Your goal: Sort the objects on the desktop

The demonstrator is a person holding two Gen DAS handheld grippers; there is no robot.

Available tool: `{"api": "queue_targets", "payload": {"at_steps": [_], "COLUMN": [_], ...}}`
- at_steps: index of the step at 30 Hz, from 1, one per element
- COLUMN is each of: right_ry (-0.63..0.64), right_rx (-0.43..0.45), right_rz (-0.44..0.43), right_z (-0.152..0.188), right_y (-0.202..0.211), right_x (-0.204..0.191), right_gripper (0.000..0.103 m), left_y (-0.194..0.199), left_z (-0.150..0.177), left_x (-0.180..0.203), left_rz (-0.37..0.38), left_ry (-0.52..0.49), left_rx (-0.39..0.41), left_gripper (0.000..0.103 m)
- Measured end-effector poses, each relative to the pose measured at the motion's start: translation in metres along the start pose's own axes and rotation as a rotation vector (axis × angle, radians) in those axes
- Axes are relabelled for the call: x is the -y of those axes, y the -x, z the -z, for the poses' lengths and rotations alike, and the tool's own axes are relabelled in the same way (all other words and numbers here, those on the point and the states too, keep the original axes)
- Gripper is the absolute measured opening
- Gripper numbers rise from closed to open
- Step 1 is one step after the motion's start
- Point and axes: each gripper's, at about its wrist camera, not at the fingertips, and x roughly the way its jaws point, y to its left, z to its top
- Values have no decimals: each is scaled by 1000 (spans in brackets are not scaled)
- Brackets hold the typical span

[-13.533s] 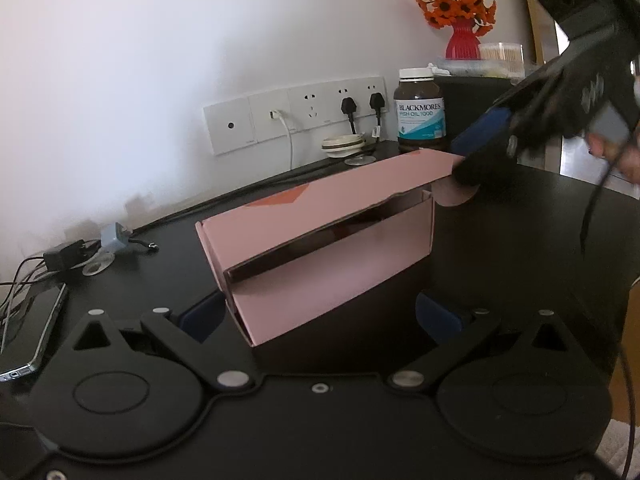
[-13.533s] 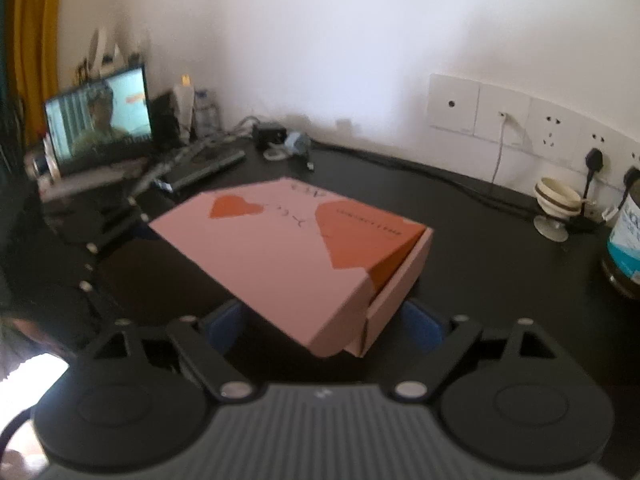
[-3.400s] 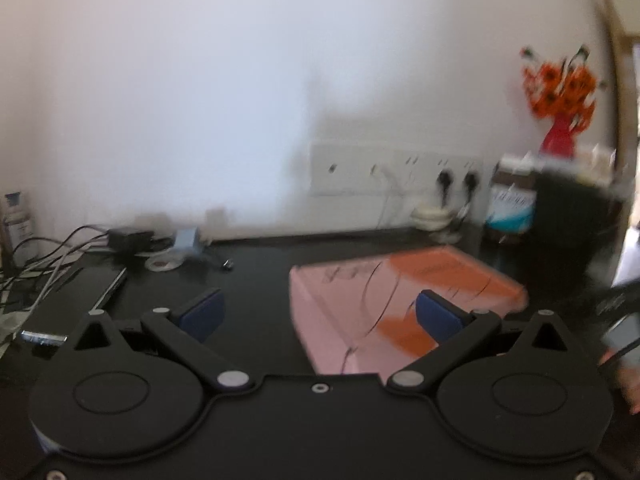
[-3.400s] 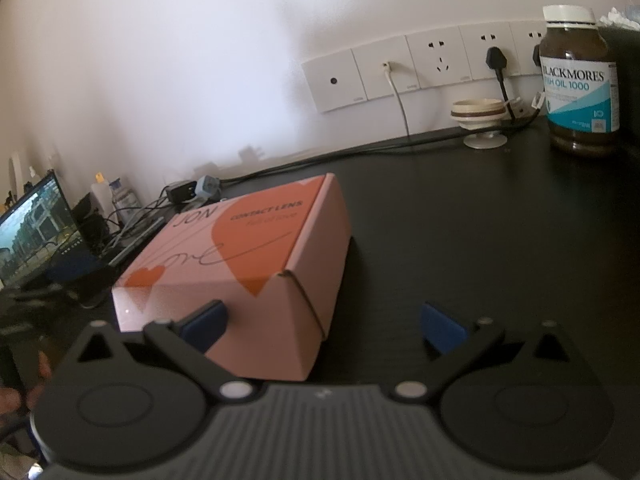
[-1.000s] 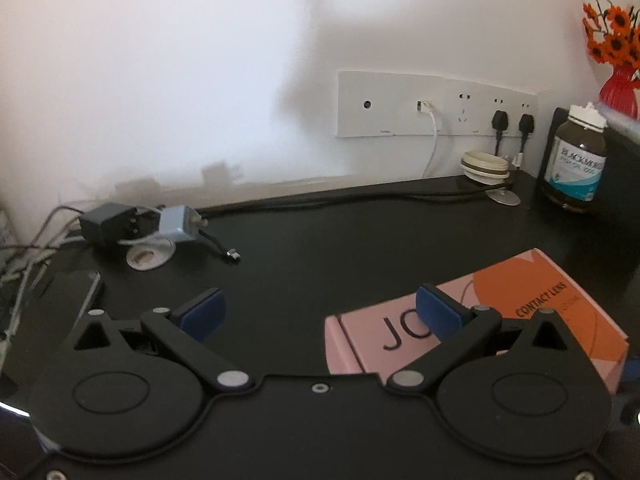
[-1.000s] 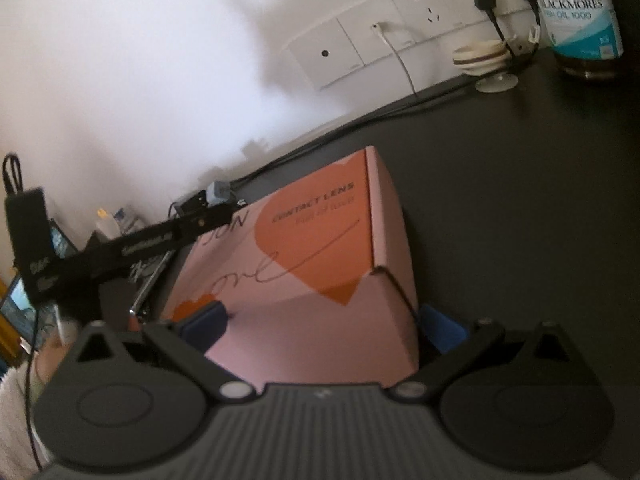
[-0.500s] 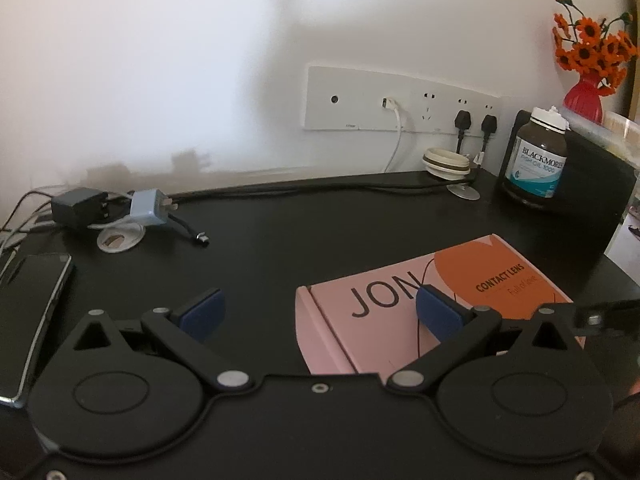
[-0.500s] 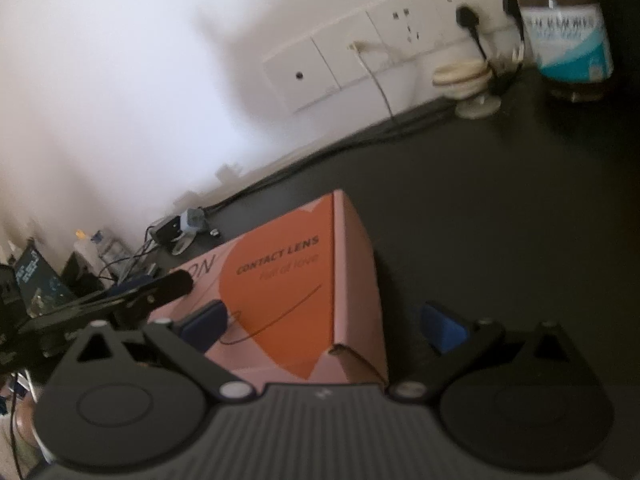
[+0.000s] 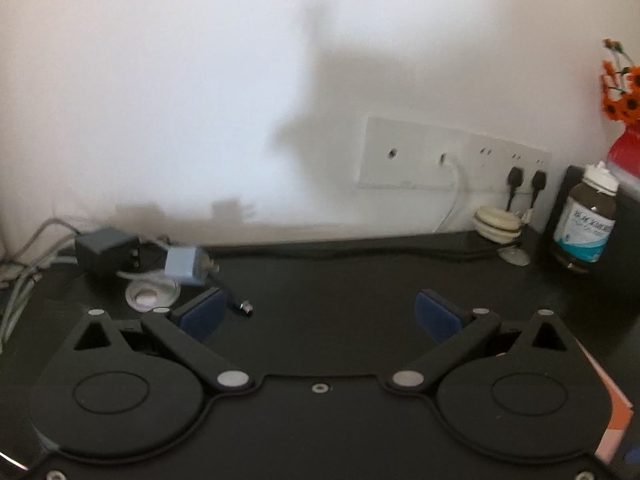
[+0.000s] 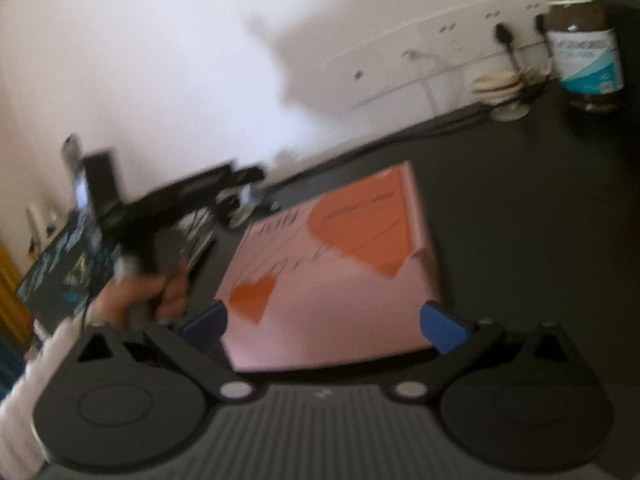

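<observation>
- The supplement bottle (image 9: 585,221) ahead and to the right of the left gripper bears a white and teal label; its lettering is too blurred to read.
- Print on the pink box (image 10: 340,264) between the right gripper's fingers is smeared, unreadable.

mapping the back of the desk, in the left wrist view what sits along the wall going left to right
black power adapter → grey-blue plug → cream round holder → brown supplement bottle → red vase with orange flowers

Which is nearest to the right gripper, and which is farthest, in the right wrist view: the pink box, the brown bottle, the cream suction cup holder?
1. Pink box, lying just ahead of the right gripper.
2. Cream suction cup holder, far right, by the wall.
3. Brown bottle, far right corner; about as far as the holder, hard to rank.
</observation>
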Motion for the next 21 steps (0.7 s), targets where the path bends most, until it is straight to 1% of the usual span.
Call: {"api": "queue_targets", "payload": {"at_steps": [1, 3, 7, 9, 11, 14, 17, 21], "right_ry": [11, 21, 26, 40, 55, 74, 100, 132], "right_rx": [-18, -39, -54, -56, -52, -46, -35, -2], "right_rz": [-3, -3, 11, 26, 45, 61, 81, 132], "right_z": [2, 5, 6, 4, 3, 3, 2, 0], "right_y": [-4, -12, -27, -34, -38, -41, -45, -50], "right_x": [-3, -6, -9, -12, -16, -19, -20, -14], "right_gripper": [102, 102, 102, 102, 102, 102, 102, 102], "left_y": [-5, -11, -23, -24, -26, -24, -18, -11], "left_z": [2, 6, 13, 17, 19, 22, 25, 30], "left_x": [-3, -8, -12, -12, -15, -17, -13, -5], "left_rz": [14, 73, 177, 199, 241, 275, 316, 380], "left_ry": [4, 24, 48, 63, 94, 120, 107, 91], "left_rx": [-15, -47, -113, -122, -135, -138, -134, -153], "left_gripper": [103, 103, 103, 103, 103, 103, 103, 103]}}
